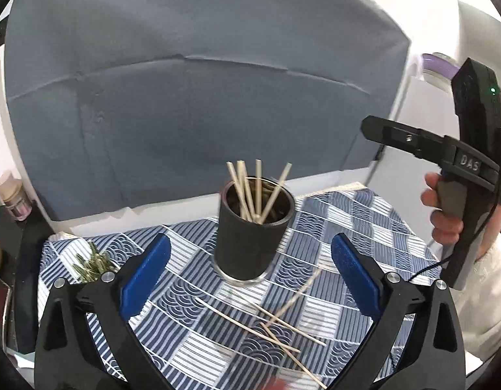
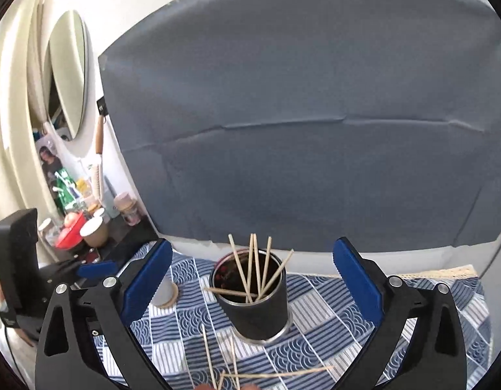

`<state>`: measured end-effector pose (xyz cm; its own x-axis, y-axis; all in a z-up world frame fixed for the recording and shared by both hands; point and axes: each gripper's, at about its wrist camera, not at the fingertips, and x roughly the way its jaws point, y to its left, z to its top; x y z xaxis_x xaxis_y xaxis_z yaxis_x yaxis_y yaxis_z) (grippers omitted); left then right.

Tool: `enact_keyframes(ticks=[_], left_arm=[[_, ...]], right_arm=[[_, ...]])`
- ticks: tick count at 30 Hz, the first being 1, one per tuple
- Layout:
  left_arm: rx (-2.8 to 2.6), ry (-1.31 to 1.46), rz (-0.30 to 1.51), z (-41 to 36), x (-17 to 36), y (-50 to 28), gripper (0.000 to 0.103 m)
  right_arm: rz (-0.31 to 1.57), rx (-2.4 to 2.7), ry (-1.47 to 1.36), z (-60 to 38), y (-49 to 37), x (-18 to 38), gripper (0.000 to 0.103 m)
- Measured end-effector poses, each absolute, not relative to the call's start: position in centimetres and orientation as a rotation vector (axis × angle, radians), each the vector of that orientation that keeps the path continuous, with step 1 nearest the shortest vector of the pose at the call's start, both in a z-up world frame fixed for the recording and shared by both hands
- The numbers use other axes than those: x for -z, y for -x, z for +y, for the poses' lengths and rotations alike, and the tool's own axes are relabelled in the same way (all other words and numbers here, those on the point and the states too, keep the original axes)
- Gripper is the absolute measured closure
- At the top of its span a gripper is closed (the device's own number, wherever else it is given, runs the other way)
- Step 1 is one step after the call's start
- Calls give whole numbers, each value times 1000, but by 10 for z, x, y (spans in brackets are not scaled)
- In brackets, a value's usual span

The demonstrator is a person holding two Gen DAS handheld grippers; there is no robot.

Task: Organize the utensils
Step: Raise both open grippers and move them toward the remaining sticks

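A black cylindrical holder (image 1: pixel 247 243) with a metal rim stands on the blue patterned tablecloth (image 1: pixel 364 227), with several thin wooden sticks (image 1: pixel 250 188) upright in it. More sticks (image 1: pixel 276 321) lie loose on the cloth in front of it, one of them blurred. My left gripper (image 1: pixel 250 239) is open, its blue pads wide apart on the near side of the holder, with nothing between them. My right gripper (image 2: pixel 253 243) is open and empty too, facing the holder (image 2: pixel 257 305). One stick (image 2: pixel 227 292) rests across the rim. Loose sticks (image 2: pixel 231 367) lie below.
A hand (image 1: pixel 442 224) holds the right device at the right edge. A green sprig (image 1: pixel 94 261) lies at the cloth's left. A small white cup (image 2: pixel 164 289) stands left of the holder. A cluttered shelf (image 2: pixel 81 224) is at far left. A grey backdrop (image 2: pixel 299 130) hangs behind the table.
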<state>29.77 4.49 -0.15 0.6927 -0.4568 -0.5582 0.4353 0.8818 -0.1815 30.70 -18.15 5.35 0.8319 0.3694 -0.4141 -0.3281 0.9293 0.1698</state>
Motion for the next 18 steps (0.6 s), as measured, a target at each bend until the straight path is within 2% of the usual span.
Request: enact_keyframes(ticks=[5,13,18], left_arm=[[535,5,616,46,7,-285,6],[598,-5,671,56,32,-270,6],[590,8,745,62,60,-270,6]], right_arm=[[404,-266,-13,-167,-275,-56,8],[360,-202,-80,-157,-224,-46,8],[419,-232,-59,-148,-206,-26,8]])
